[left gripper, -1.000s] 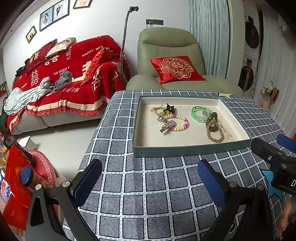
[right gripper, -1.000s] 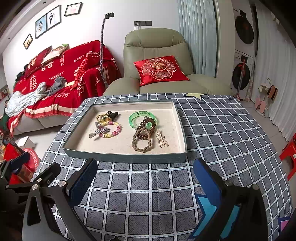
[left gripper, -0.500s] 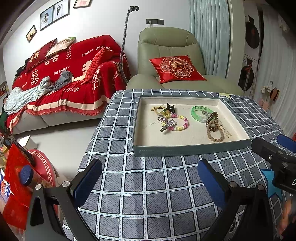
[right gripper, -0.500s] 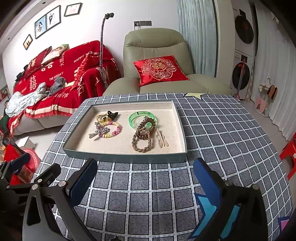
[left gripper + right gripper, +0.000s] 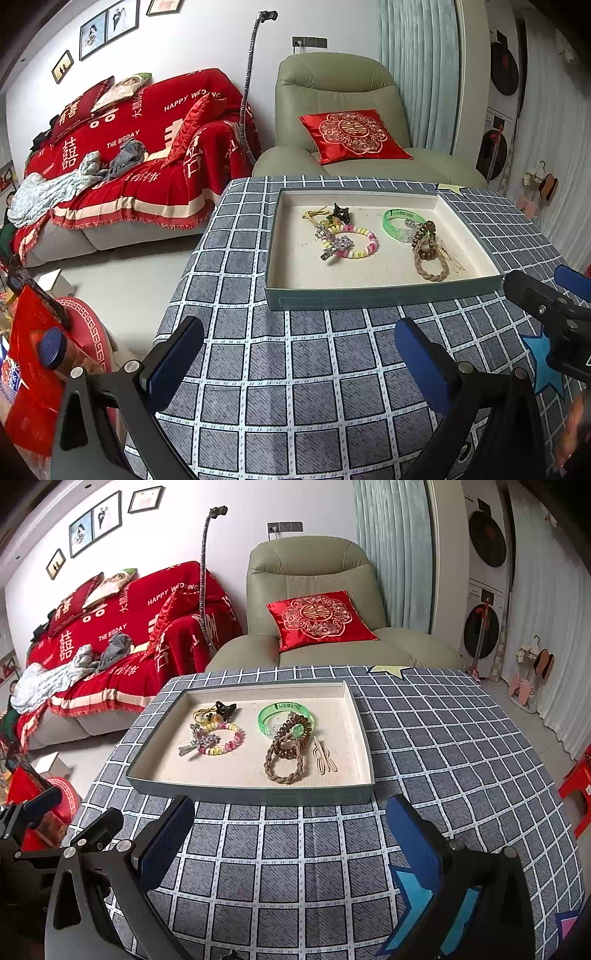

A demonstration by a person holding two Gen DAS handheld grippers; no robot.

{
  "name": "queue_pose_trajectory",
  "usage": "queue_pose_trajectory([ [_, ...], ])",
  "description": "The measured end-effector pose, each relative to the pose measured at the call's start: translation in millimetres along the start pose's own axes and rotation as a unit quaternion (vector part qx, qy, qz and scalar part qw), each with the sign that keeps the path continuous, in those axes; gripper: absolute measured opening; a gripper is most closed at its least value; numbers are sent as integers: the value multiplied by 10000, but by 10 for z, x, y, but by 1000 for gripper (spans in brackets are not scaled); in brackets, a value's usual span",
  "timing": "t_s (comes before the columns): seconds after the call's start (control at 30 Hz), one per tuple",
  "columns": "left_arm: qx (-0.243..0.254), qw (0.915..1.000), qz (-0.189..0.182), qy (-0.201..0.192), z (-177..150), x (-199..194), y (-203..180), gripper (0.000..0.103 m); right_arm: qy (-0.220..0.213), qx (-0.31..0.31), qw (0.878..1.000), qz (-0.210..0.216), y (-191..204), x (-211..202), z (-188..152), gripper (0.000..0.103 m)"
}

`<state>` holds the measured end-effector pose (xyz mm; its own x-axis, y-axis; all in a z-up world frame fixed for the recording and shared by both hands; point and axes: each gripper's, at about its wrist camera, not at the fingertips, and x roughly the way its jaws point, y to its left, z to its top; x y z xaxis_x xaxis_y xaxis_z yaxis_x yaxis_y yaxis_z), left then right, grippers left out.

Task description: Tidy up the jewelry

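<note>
A shallow grey-green tray with a cream lining sits on the checked tablecloth. It holds a pink and yellow bead bracelet, a silver hair clip, a black claw clip, a green bangle, brown coil hair ties, a braided brown band and a pale hairpin. My left gripper and right gripper are both open and empty, hovering over the cloth just in front of the tray.
The table's left edge drops to the floor. Red bags and a tin stand at the lower left. A green armchair and a red sofa lie beyond the table. Blue star stickers mark the cloth.
</note>
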<state>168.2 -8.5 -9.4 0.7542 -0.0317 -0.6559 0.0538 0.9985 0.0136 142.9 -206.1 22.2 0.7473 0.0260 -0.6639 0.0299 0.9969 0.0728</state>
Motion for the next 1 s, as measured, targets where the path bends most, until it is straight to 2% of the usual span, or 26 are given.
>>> queue_pose_trajectory([
  [1.0,-73,9999,-11,85,-12,29,27,103,-8,-14,10000,11,28,-24,11,103],
])
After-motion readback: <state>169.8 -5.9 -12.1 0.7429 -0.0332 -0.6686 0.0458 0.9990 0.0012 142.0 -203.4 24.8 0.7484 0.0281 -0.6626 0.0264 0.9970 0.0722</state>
